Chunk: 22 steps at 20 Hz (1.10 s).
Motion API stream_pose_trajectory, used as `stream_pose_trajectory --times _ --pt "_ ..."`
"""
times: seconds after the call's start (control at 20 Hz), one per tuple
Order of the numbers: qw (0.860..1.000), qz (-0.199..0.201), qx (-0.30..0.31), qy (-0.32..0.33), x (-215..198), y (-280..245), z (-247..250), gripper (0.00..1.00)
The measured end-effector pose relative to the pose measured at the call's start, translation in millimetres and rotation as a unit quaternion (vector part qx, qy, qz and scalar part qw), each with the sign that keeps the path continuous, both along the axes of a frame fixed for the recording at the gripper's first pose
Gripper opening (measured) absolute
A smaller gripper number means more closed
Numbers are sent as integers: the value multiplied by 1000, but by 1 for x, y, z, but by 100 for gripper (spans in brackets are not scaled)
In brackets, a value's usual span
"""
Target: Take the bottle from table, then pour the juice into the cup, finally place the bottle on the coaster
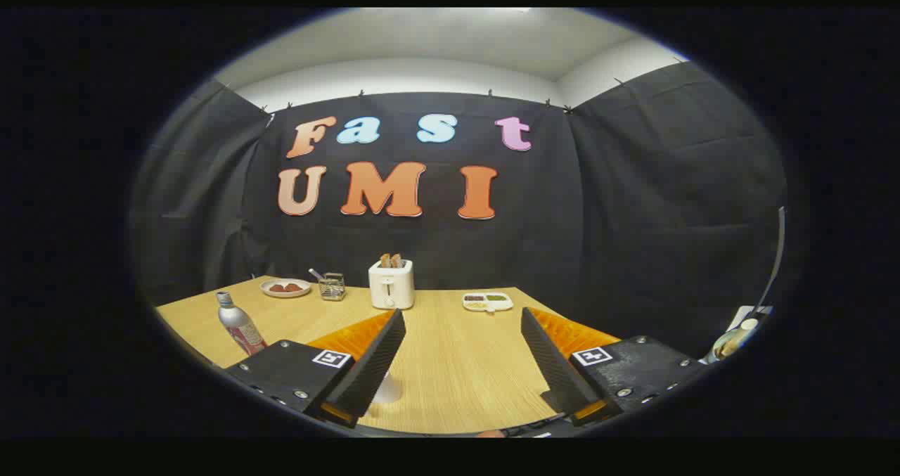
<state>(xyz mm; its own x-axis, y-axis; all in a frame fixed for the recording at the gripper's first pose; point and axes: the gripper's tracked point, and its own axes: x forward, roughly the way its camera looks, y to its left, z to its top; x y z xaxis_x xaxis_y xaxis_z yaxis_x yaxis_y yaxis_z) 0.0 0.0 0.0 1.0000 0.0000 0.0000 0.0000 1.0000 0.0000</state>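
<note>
Hovering above a light wooden table, the hand-held gripper has its two fingers spread wide apart with nothing between them but bare tabletop; the bottle, a silvery metal one with a reddish label, stands off to the left of the left finger, near the table's left edge, leaning in the fisheye view and well apart from either finger; a pale, rounded object that may be the cup peeks out just beside the inner edge of the left finger, mostly hidden, so what it is cannot be told for certain; beyond the fingers, along the far side of the table against the black cloth wall, a white toaster holds two slices of toast upright in its slots; left of it stands a small clear holder with a utensil handle poking out, and further left a pale plate carries reddish-brown food; right of the toaster lies a white divided dish with dark and greenish fillings in separate compartments.
</note>
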Motion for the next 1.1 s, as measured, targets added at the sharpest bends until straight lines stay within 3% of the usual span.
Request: stream_pose_trajectory --times 0.35,0.7,1.1 --pt "1000 6 24 3 6 20 -8 98" --pt "999 12 50 -6 -5 82 -15 98" --pt "994 100 42 -16 -27 196 -25 98"
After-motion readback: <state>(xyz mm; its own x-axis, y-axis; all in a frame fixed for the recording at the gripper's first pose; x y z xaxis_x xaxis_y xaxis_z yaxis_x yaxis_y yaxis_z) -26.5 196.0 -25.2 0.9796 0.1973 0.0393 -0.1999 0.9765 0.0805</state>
